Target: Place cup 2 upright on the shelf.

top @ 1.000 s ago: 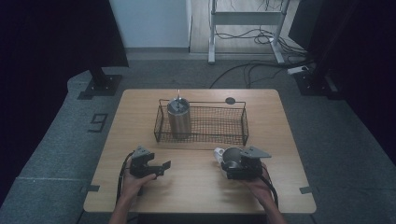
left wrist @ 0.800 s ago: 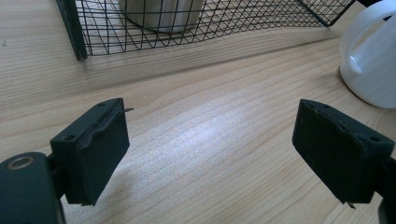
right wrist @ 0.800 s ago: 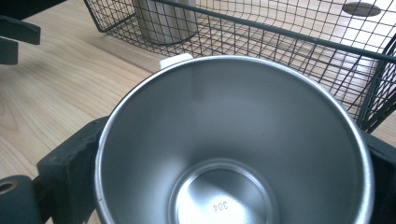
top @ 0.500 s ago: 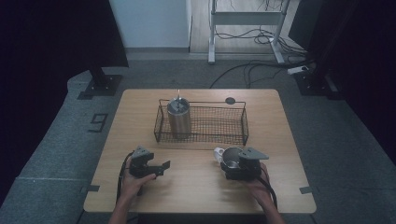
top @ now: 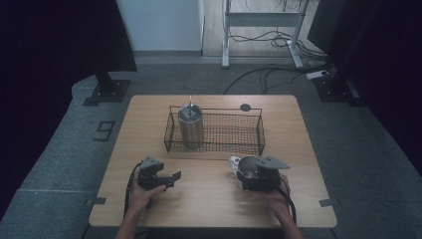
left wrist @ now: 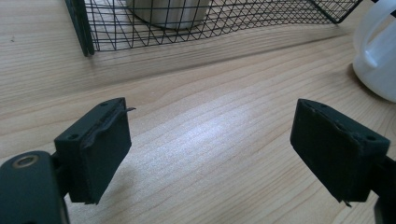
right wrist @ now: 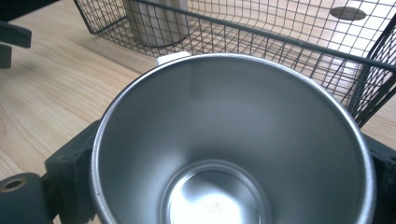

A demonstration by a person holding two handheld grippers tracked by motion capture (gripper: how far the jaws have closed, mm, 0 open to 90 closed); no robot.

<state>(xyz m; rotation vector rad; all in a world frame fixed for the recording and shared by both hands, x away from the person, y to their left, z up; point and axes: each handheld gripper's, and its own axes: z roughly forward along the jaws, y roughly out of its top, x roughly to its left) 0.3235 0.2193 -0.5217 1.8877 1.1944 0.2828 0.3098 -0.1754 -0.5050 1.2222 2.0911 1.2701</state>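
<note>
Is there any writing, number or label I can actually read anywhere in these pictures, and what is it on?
"9": a large dark numeral on the grey floor mat, left of the table.
Small stamped marks on the inner bottom of the steel cup held in the right gripper: too small and blurred to read.
Nothing readable on the wire basket, the steel tumbler in it, or the white cup.

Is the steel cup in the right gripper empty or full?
Empty: the steel cup shows its bare shiny bottom, nothing inside.
</note>
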